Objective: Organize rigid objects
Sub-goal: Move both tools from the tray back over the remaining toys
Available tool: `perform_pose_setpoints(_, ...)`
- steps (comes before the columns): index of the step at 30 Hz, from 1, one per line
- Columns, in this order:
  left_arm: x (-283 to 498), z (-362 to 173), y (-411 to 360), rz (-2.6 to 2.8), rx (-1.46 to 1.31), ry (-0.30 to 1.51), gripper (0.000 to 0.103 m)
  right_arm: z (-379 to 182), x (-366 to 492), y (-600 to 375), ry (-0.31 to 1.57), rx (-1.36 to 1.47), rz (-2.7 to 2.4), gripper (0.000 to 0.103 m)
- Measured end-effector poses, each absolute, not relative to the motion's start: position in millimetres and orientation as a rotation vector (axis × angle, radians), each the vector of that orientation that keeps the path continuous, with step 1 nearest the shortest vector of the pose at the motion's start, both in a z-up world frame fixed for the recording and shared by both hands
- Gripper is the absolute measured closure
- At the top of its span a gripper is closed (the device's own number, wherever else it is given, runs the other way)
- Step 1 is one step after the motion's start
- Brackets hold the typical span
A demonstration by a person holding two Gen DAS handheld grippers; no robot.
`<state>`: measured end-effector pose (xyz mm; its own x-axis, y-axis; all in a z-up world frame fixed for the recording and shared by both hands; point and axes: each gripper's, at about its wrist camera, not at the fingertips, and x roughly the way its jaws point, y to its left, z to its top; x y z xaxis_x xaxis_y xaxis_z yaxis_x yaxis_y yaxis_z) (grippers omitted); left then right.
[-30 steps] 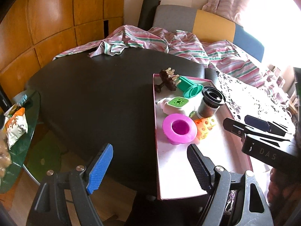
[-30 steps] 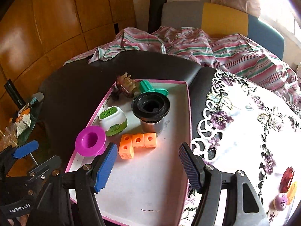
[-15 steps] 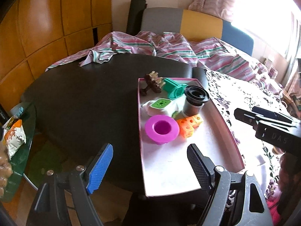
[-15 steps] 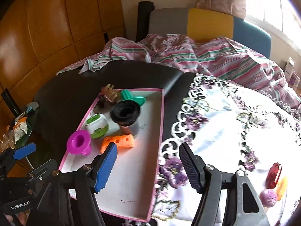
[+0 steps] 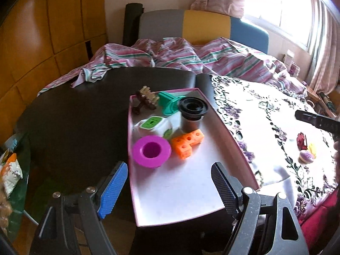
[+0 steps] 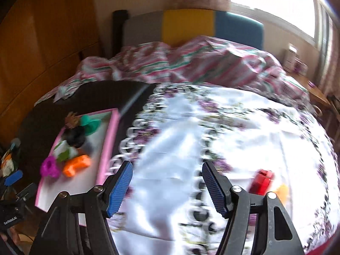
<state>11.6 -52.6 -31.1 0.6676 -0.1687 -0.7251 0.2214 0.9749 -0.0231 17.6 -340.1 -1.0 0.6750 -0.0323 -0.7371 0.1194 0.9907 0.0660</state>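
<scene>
Three small items, red piece [image 6: 261, 181] among them, lie loose on the floral cloth [image 6: 174, 148] right of pink tray [image 5: 191, 191] | right gripper [image 6: 166, 188] fingers spread, empty | left gripper [image 5: 170, 189] fingers spread, empty | risk: blurred view, misjudged grasp could snag cloth

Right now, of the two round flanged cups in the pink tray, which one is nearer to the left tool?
The magenta cup. It stands at the tray's near left side, closest to the left tool; the black cup stands farther back, beyond the orange blocks.
</scene>
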Motion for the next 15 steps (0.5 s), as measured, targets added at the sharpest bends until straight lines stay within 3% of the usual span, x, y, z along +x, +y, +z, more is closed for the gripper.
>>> perform_pose_setpoints(11, 15.4, -27.5, -99.0, -0.331, 0.117, 0.81, 0.021, -4.1, -30.9, -472.9, 0.763, 0.369, -0.374, 0.034)
perform_pose_setpoints(15, 14.7, -26.6, -118.6, -0.374, 0.151, 0.804, 0.021, -22.9, -52.8, -511.4, 0.696, 0.615, -0.393, 0.034)
